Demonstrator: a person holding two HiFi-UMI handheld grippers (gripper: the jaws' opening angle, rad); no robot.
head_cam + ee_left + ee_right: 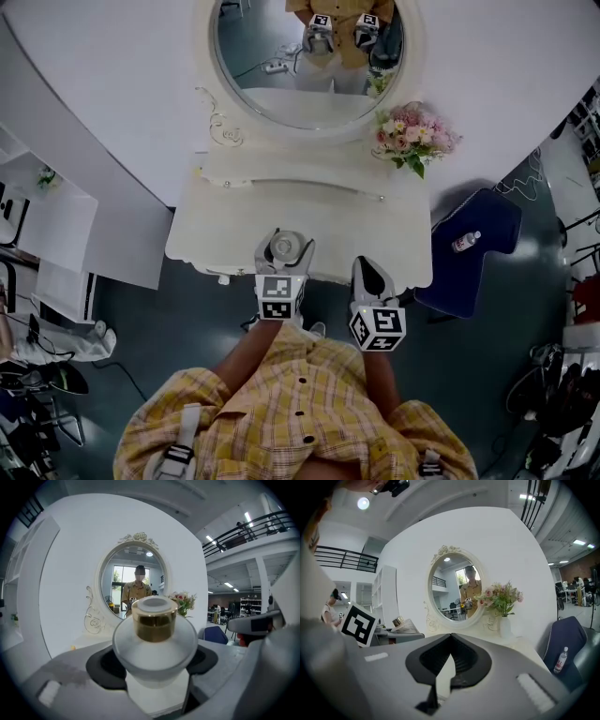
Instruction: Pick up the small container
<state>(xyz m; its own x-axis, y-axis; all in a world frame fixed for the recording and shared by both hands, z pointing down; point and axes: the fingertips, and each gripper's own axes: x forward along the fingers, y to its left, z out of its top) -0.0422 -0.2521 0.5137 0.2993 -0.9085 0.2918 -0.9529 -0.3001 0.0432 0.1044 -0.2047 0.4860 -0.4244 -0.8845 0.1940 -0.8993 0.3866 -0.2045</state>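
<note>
Both forearms reach forward side by side over the near edge of the table (234,225), pointing at the far mirror (309,56). The left tool (284,247) grips the small container (154,639), upright between its jaws. The right tool (450,644) is clenched, empty.

Wall: white curved wall (103,84), far.
Furniture: cream dressing table (225,220), oval mirror (272,98); dark blue chair (492,220) right.
Floor: dark grey-blue floor (141,314).
</note>
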